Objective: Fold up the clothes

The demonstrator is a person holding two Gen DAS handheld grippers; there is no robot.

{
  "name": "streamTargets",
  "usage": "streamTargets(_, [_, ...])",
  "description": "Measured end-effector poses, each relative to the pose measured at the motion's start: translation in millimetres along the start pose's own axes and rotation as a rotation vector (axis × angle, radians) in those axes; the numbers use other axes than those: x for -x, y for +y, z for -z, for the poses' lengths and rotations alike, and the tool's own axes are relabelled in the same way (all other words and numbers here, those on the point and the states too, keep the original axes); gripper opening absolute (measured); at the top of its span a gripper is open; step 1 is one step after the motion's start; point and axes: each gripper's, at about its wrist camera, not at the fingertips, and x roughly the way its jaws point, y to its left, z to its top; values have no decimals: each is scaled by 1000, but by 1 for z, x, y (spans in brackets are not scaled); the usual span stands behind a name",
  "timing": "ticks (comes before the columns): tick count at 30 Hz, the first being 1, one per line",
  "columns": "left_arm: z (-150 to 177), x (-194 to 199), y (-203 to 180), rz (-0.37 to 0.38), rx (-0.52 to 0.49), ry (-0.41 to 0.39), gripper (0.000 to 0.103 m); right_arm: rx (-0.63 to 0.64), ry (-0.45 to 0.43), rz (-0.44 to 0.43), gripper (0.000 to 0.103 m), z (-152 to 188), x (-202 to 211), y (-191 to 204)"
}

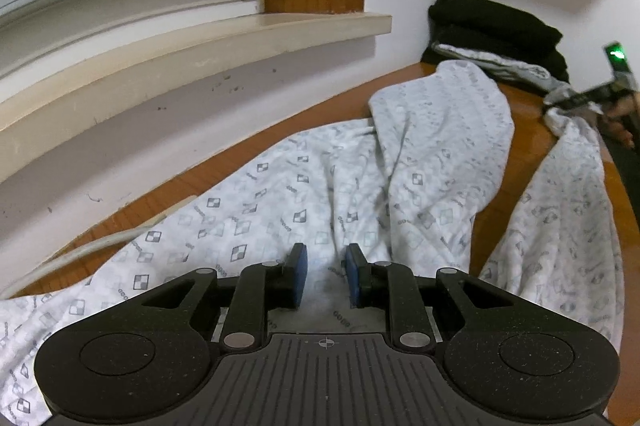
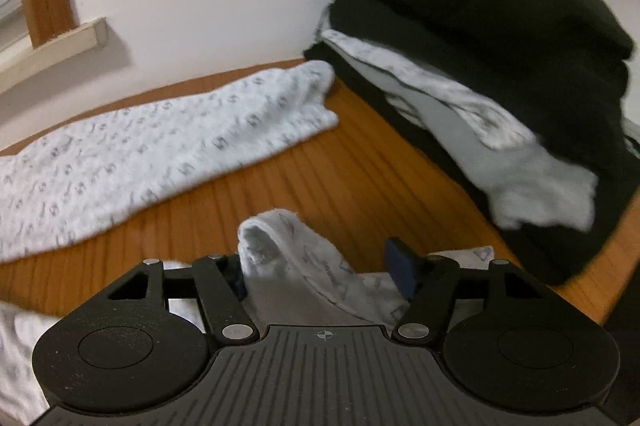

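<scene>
Your left gripper (image 1: 326,276) hovered over the printed garment (image 1: 280,209) sprawled across the table (image 1: 528,129), jaws slightly parted and pinching nothing. Further right, a hem (image 2: 288,250) sat bunched between the wide jaws of your right gripper (image 2: 320,272), but whether the pads pressed on it, you couldn't tell. It looked light, limp and crease-prone, so an edge or corner seemed the better hold than the loose middle.

Wrist views — low, close, garment-shared
</scene>
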Motion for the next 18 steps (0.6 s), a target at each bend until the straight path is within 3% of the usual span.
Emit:
streamTargets(3, [-12, 3, -12, 30, 2, -25, 24, -10, 12, 22, 64, 2, 7, -8])
streamTargets(6, [-24, 3, -32, 76, -21, -45, 24, -7, -35, 33, 65, -3, 15, -4])
streamTargets(12, [-32, -21, -73, 116, -72, -22, 24, -85, -159, -144, 71, -19, 11, 32])
streamTargets(18, [-30, -36, -85, 121, -94, 6, 24, -127, -155, -177, 71, -30, -16, 57])
